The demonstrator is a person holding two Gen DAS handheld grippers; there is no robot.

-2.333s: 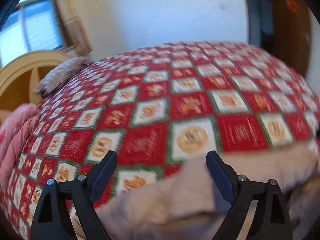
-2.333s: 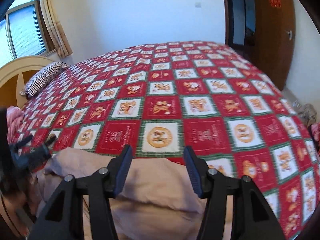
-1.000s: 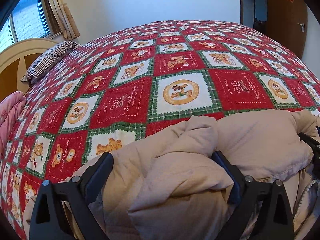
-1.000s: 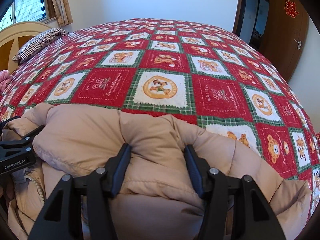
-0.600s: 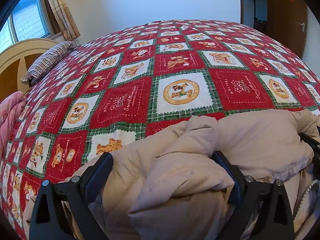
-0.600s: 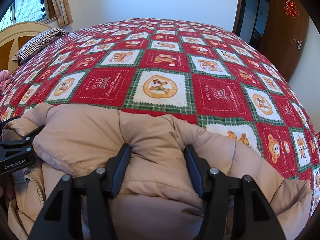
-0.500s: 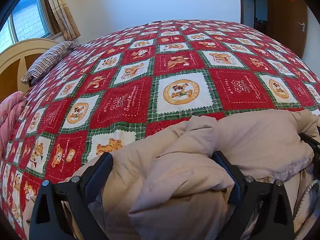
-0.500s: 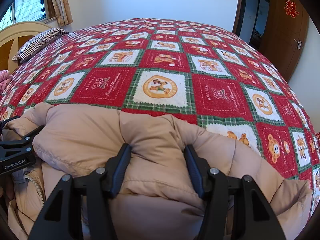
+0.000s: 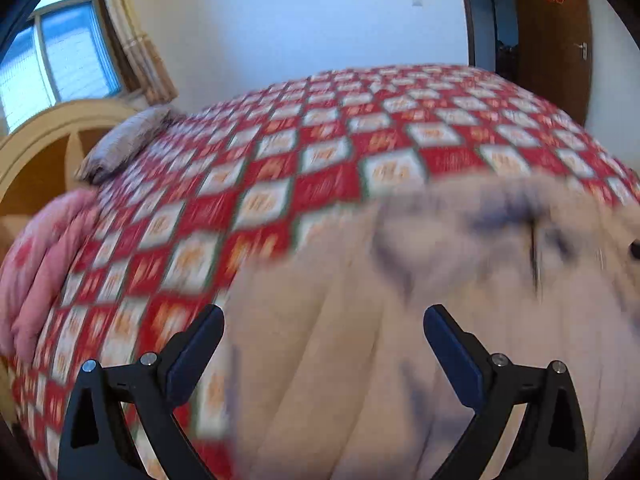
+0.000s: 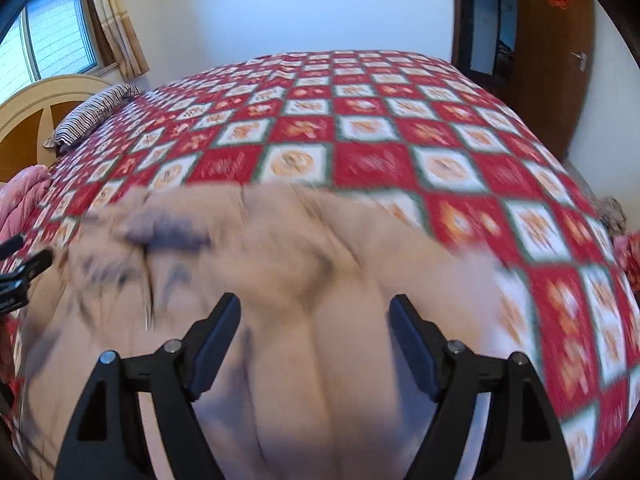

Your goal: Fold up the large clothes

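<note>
A beige puffy jacket (image 9: 460, 280) lies spread on the red checked bedspread (image 9: 320, 160), blurred by motion. My left gripper (image 9: 322, 340) hovers over the jacket's near part, its jaws wide open and pressing on nothing. In the right wrist view the same jacket (image 10: 280, 248) covers the near bedspread (image 10: 360, 128). My right gripper (image 10: 314, 320) is above it with its jaws opening; the fabric lies below the pads, not pinched. A black piece of the left gripper's frame (image 10: 24, 270) shows at the left edge.
A striped pillow (image 10: 96, 112) and a wooden headboard (image 10: 36, 108) are at the far left. A pink quilt (image 9: 36, 256) is bunched at the bed's left side. A brown door (image 10: 560, 60) stands at the right, a window (image 9: 68, 52) at the upper left.
Both grippers let go of the bunched jacket folds and drew back and up. The right jaws widened. The jacket now lies flatter and more spread out.
</note>
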